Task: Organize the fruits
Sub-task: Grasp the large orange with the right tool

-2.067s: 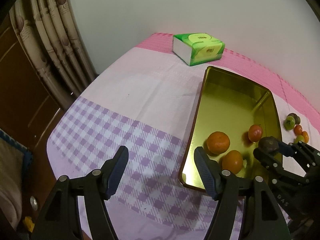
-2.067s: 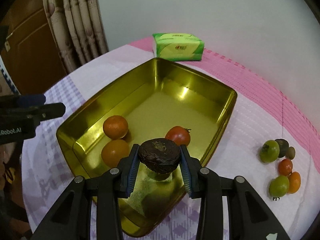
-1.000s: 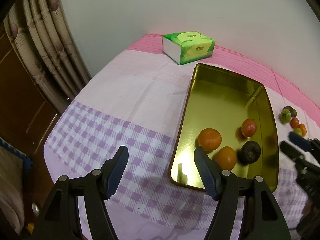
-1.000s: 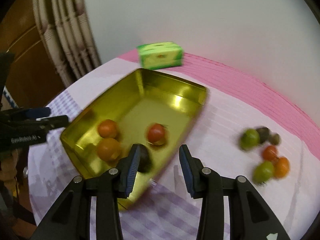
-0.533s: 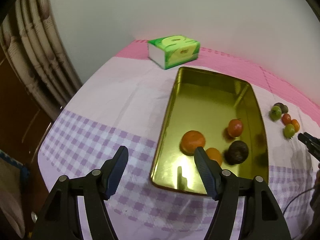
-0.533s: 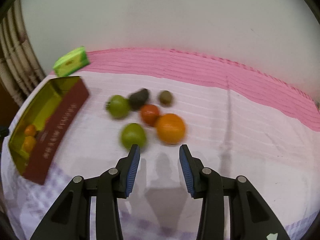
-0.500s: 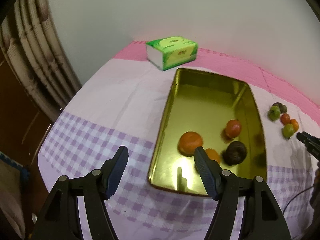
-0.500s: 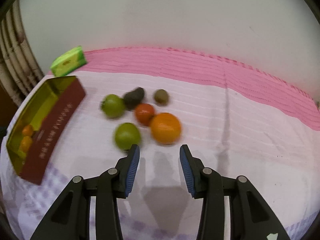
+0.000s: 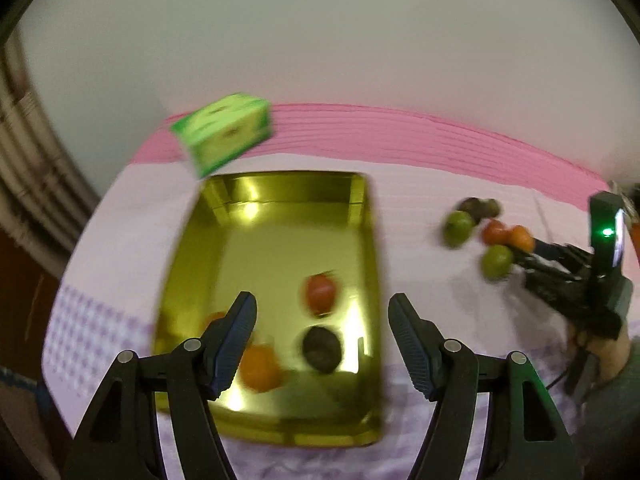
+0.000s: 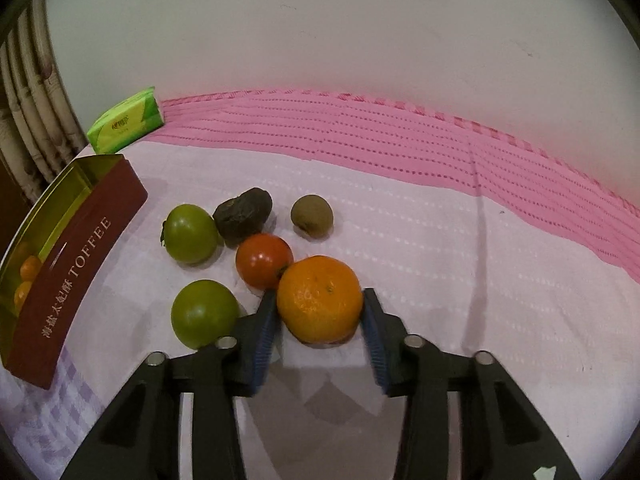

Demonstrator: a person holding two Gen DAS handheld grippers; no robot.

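Observation:
In the right wrist view my right gripper (image 10: pixel 318 308) has an orange (image 10: pixel 320 298) between its closing jaws, and both pads touch its sides as it rests on the cloth. Around it lie a red tomato (image 10: pixel 263 260), two green tomatoes (image 10: pixel 191 233) (image 10: pixel 204 313), a dark wrinkled fruit (image 10: pixel 243 216) and a kiwi (image 10: pixel 312 215). My left gripper (image 9: pixel 320 302) hangs open and empty over the gold tray (image 9: pixel 372 260). Inside the tray are a red tomato (image 9: pixel 320 294), a dark fruit (image 9: pixel 322 349) and two oranges (image 9: pixel 260 366).
A green tissue box (image 9: pixel 224 136) stands behind the tray near the wall. The tray's red outer wall (image 10: pixel 76 276) is left of the loose fruits. Curtains hang past the table's left edge. A hand (image 9: pixel 604 354) holds the right gripper.
The right gripper left the dark fruit in the tray, swung right to the loose fruits and came down around the orange. The left gripper slid right, over the tray.

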